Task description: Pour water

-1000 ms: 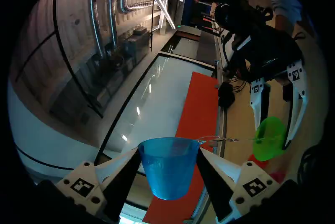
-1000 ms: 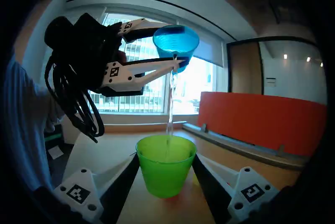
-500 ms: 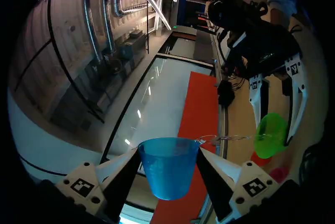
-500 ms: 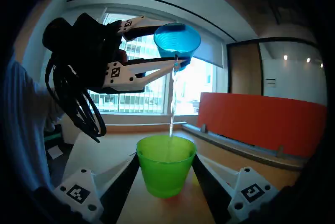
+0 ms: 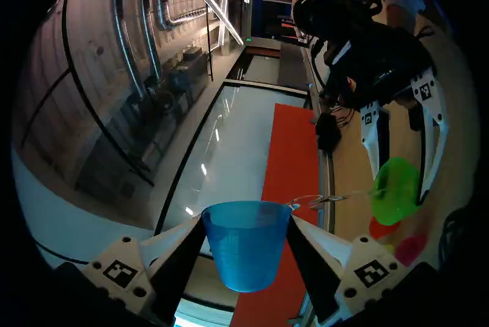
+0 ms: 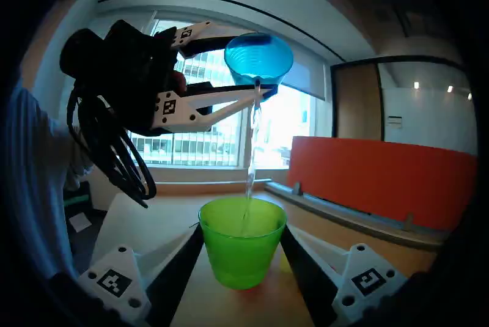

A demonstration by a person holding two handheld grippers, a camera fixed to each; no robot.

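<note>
- Sleeve point(image 6: 27, 174) in pale blue sits at 9 o'clock in the right gripper view, with a black cable bundle point(image 6: 116, 156) dangling just beside it.
- Up at 12 o'clock, the left gripper point(image 6: 253, 64) is clenched on the blue cup point(image 6: 258, 58), both fingers pressing its sides, and the cup is tipped right over.
- A thin water stream point(image 6: 250, 143) runs off the lip and drops toward 6 o'clock.
- It lands in the green cup point(image 6: 242, 253), which is upright and directly below.
- The right gripper point(image 6: 241, 232) grasps that cup with a finger on each side, over the wooden table point(image 6: 318, 229).
- An orange partition point(image 6: 379, 171) stands at 3 o'clock.
- In the left gripper view the blue cup is at 6 o'clock and the green cup at 3 o'clock, with the stream bridging them.
</note>
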